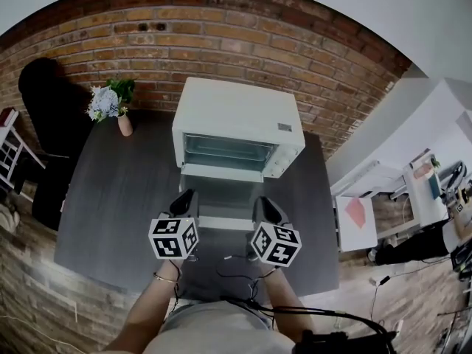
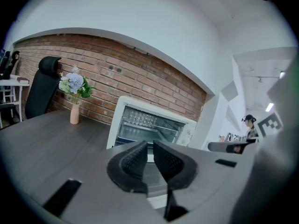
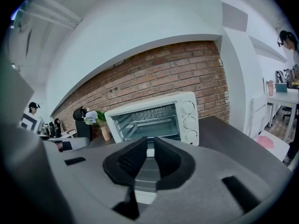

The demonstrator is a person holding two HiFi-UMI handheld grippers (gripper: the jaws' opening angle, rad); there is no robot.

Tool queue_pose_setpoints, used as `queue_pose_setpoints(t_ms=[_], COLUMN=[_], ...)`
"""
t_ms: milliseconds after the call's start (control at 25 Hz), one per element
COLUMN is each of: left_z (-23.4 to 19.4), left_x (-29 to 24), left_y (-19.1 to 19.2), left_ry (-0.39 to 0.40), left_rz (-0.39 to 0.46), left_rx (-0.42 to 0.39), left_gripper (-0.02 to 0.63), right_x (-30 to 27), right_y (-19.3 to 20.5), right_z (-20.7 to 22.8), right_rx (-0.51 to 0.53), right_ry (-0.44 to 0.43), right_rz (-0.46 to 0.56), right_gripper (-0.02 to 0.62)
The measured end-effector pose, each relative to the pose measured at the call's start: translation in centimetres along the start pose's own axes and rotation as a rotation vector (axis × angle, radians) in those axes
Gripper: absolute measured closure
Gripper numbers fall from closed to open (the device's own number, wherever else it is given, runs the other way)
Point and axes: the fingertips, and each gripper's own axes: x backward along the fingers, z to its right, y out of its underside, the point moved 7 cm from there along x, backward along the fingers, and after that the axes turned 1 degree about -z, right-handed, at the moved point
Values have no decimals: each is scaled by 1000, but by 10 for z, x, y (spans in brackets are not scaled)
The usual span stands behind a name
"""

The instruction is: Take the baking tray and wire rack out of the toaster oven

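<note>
Oven door (image 1: 223,196) front corners behind left tongs (image 1: 183,202), right tongs (image 1: 270,209).

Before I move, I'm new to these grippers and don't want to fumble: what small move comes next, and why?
I'd probably open both grippers first. The door of the toaster oven is already down and the wire rack shows inside, but the left gripper and right gripper sit shut and empty in front of it, so neither could grip an edge yet.

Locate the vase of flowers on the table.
In the head view, the vase of flowers stands at the table's far left, near the brick wall, left of the toaster oven.
</note>
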Motion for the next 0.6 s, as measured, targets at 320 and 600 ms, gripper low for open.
queue_pose_setpoints(t_ms=[320,600], left_z=[4,-2], left_x=[0,1], left_y=[5,10], left_ry=[45,131], left_rz=[17,58], left_rx=[75,325], left_gripper=[477,442], right_x=[0,1], right_y=[6,14], right_z=[5,15], right_rx=[-94,-418], right_ry=[-43,-160], right_rz=[14,97], right_gripper=[462,430])
